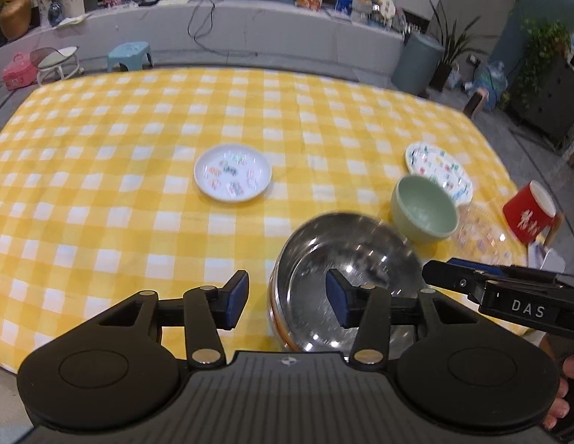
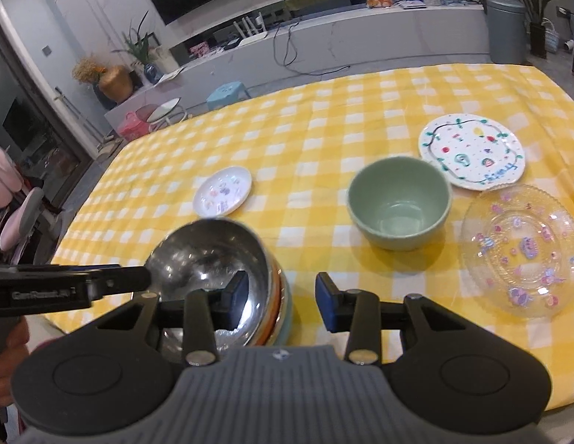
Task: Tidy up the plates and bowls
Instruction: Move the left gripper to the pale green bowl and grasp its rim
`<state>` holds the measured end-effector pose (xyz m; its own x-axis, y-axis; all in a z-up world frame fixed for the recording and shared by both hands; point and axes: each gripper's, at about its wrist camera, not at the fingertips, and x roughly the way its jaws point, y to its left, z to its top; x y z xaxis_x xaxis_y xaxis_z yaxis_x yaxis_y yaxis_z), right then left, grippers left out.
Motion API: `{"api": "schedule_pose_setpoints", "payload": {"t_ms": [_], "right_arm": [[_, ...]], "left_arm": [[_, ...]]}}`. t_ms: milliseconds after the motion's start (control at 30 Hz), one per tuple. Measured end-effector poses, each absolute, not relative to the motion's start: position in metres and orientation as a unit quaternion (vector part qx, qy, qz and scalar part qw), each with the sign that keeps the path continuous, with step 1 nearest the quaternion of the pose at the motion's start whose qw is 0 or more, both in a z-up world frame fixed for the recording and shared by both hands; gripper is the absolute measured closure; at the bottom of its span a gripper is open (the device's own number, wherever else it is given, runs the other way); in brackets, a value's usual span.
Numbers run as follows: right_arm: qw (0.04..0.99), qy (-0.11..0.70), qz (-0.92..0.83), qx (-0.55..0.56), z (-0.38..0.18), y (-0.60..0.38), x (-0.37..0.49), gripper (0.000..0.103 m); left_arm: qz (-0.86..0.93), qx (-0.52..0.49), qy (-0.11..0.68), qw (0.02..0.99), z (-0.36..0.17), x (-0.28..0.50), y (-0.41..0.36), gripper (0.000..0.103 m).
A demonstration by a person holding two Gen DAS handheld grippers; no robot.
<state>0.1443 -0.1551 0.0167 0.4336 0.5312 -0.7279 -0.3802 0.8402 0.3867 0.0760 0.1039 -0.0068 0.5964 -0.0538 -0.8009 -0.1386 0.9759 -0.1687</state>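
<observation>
While the steel bowl (image 1: 342,277) sits nested on a stack of orange and pale-green dishes near the front edge of the yellow checked tablecloth (image 1: 139,148), the left gripper (image 1: 287,296) hangs over it with jaws parted and nothing pinched, one pad outside the bowl's left wall and the other over its hollow. The right gripper (image 2: 279,301) is likewise released, its left pad over the steel bowl's rim and its right pad over bare cloth. The steel bowl looks light, rigid and slick, so a pinch across its thin rim would likely serve best. The green bowl (image 2: 398,203), standing alone just beyond, appears ceramic: heavier, thick-walled and breakable, best taken by the rim wall with one pad inside. The clear patterned plate (image 2: 520,248) looks glassy, fragile and flat to the cloth, offering only its scalloped edge. The right wrist view shows that plate whole, the painted plate (image 2: 472,151) touching or overlapping its far rim, and the coloured edges of the stack under the steel bowl; the left wrist view blurs these. It alone shows a red cup (image 1: 529,211) at the table's right edge, and the small white plate (image 1: 233,172) more plainly, well apart from the bowls.
</observation>
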Motion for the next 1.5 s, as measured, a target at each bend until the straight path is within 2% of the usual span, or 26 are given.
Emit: {"api": "schedule_pose_setpoints", "payload": {"t_ms": [233,533,1067,1200,1500], "right_arm": [[0.856,0.442,0.243,0.111,0.031,-0.183,0.153,0.058],[0.857,0.447,0.189,0.172,0.023,-0.233,0.175,0.058],[0.852,0.451,0.126,0.236,-0.018,-0.26,0.219,0.058],[0.85,0.465,0.12,0.216,-0.035,-0.249,0.227,0.058],[0.853,0.474,0.123,0.18,-0.056,-0.229,0.232,0.058]], "left_arm": [[0.019,-0.12,0.43,0.895,0.012,0.082,0.097,0.046],[-0.012,-0.122,0.43,0.894,0.021,0.127,0.068,0.045],[-0.079,-0.025,0.502,0.861,-0.022,0.232,0.003,0.045],[-0.113,0.003,0.545,0.831,-0.047,0.253,-0.011,0.045],[-0.1,0.014,0.572,0.814,-0.084,0.265,-0.015,0.045]]}}
